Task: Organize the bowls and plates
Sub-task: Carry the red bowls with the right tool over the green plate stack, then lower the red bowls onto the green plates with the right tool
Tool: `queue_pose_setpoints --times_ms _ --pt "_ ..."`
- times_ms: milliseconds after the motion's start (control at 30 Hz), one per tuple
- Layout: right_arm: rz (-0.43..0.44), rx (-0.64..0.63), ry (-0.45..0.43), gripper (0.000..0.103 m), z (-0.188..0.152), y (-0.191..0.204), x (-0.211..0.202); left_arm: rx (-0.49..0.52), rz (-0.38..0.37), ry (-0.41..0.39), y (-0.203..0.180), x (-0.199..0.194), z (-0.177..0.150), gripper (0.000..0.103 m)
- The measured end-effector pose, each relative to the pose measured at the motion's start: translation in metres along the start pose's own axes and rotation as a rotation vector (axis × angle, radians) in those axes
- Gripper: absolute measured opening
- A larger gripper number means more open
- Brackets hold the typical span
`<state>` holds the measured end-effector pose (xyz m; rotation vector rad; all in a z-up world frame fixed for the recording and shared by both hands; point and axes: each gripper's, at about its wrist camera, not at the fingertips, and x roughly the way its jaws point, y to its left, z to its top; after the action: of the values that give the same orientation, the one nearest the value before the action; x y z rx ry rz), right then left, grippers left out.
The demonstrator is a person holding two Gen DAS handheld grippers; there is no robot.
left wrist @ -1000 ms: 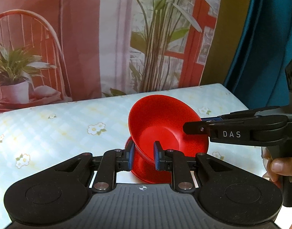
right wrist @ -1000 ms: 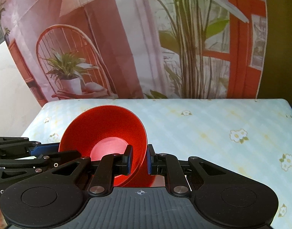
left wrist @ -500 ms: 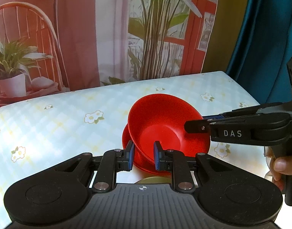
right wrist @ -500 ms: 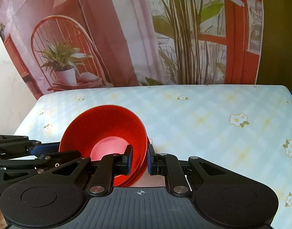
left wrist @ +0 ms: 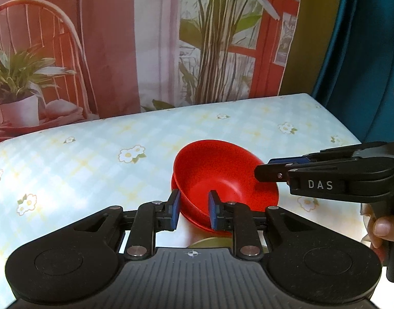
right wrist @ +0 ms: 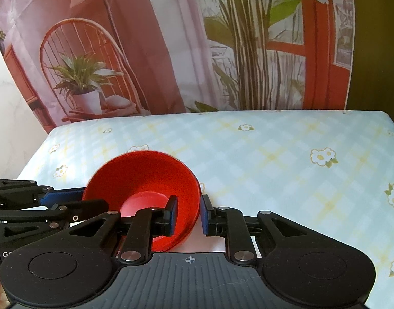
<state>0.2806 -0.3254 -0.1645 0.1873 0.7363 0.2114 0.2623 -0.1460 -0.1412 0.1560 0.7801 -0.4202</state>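
Note:
A red bowl [left wrist: 222, 175] sits nested in a second red bowl [left wrist: 194, 221] whose rim shows just beneath it. My left gripper [left wrist: 193, 212] straddles the near rim, its jaws parted wider than the wall. My right gripper [right wrist: 188, 213] straddles the rim of the bowl [right wrist: 143, 180] on the opposite side, its jaws also parted with a gap. The right gripper also shows in the left wrist view [left wrist: 263, 171] at the bowl's right edge. A yellowish dish [left wrist: 209, 242] peeks out under the bowls.
The bowls stand on a table with a pale checked, flowered cloth [right wrist: 274, 154]. A printed backdrop [left wrist: 119, 38] hangs behind the far edge, a teal curtain [left wrist: 364, 51] at the right. The table's left edge [right wrist: 35, 154] drops off near a white wall.
The tilted bowl came down and now sits level in the lower bowl. Both grippers' jaws have widened and let go of the rim.

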Motion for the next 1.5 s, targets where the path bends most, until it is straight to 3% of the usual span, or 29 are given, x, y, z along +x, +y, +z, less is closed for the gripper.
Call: queue_pose_setpoints --times_ms 133,667,1500 --pt "-0.001 0.008 -0.001 0.020 -0.002 -0.001 0.002 -0.012 -0.001 0.009 0.002 0.001 -0.001 0.032" --pt "0.003 0.037 0.022 0.021 -0.011 -0.004 0.016 -0.070 -0.025 0.067 0.008 0.015 -0.001 0.033" --pt "-0.017 0.089 0.008 0.020 -0.021 0.000 0.035 -0.197 -0.129 0.120 0.024 0.038 -0.010 0.032"
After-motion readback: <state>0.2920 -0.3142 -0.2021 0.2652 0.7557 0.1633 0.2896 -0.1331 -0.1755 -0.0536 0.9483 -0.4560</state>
